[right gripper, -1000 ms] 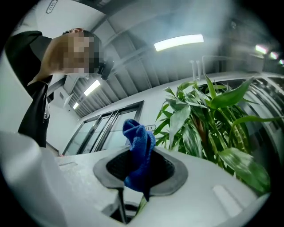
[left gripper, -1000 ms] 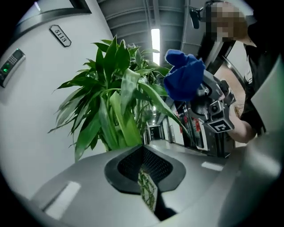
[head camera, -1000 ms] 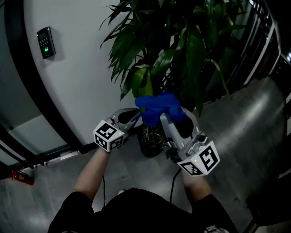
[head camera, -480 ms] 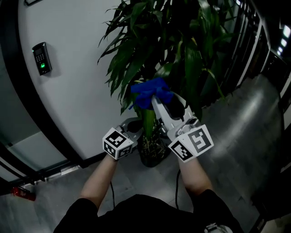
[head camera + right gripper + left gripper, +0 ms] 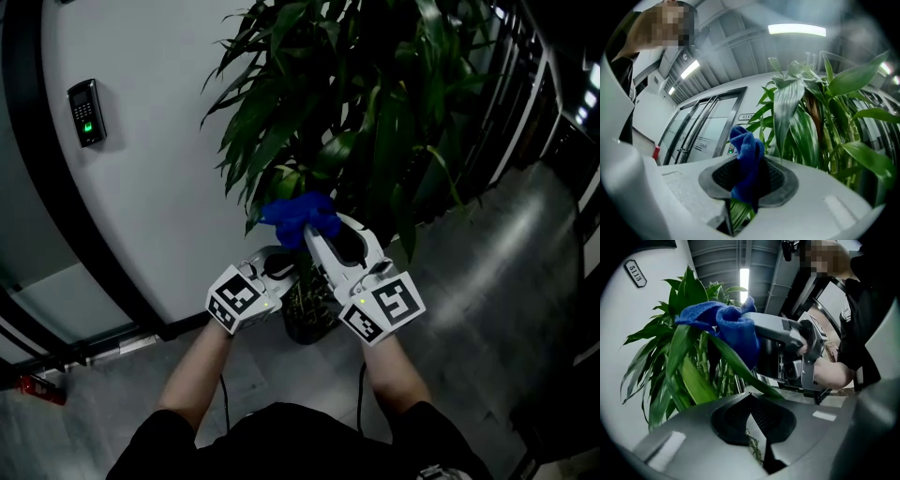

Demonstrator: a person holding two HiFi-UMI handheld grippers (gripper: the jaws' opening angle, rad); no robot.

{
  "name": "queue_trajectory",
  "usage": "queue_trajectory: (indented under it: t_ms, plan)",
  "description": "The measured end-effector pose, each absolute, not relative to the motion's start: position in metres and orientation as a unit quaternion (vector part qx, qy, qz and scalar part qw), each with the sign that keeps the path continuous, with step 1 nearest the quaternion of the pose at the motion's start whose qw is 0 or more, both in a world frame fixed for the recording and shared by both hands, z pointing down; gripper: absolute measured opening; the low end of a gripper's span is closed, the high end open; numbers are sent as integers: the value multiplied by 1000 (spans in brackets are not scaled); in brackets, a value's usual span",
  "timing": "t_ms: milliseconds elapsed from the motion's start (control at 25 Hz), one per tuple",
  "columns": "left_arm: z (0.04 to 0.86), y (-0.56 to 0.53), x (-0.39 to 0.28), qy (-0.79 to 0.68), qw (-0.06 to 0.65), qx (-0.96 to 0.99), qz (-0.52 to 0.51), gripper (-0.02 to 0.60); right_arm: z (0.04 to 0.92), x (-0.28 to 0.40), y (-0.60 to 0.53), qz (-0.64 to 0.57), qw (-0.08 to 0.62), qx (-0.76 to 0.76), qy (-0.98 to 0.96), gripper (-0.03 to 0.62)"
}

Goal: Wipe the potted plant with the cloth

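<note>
Pinching the blue cloth (image 5: 295, 214) in the right gripper (image 5: 314, 227), jaws clamped on it with a green leaf (image 5: 739, 213) caught beneath the fold. Holds the left gripper (image 5: 279, 262) just below and to the left, jaws drawn together on nothing plain to see (only a dark slit between them). Faces the potted plant (image 5: 347, 112) straight ahead, standing on the floor (image 5: 487, 281) near the foot of the wall (image 5: 150, 187). Judging by the leaf's long axis, slanting down from the stems toward both grippers, probably calls for drawing the cloth along the blade toward its tip, right side nearer.
</note>
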State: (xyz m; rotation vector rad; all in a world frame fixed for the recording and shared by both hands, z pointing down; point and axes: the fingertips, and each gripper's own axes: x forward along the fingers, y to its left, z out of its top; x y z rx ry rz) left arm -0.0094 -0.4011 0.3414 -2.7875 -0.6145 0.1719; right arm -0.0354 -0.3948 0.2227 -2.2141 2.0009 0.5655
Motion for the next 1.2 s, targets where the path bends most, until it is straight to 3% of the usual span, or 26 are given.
queue_trajectory:
  t_ms: [1200]
  plan:
    - [375,-426,-6,-166,74,-982,46,6,307,-16,-383,80,91,-750,650,104]
